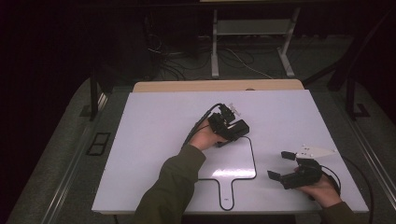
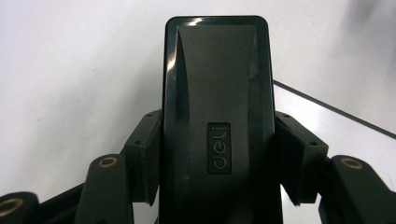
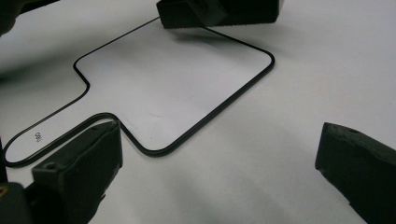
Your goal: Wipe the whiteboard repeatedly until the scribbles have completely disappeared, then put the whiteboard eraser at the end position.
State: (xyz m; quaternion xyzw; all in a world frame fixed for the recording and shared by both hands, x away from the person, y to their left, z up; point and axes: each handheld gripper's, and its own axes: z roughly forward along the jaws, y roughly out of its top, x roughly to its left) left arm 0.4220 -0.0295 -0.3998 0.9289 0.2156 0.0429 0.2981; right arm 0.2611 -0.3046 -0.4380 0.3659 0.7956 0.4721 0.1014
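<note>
Black "deli" stapler (image 2: pixel 217 116) sits clamped between both jaws of the left tool (image 1: pixel 227 122), above the white desk (image 1: pixel 154 140) at the top edge of a paddle-shaped black outline (image 1: pixel 254 161). Right tool (image 1: pixel 286 165) rests near the desk's right edge, jaws spread, empty.

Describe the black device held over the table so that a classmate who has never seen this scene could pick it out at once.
Start at the white board on the table and find the paddle-shaped black outline drawn on it. At its far corner, the left gripper clamps a black rectangular stapler-like device. It is the board's one solid black block, with "deli" embossed on top.
</note>
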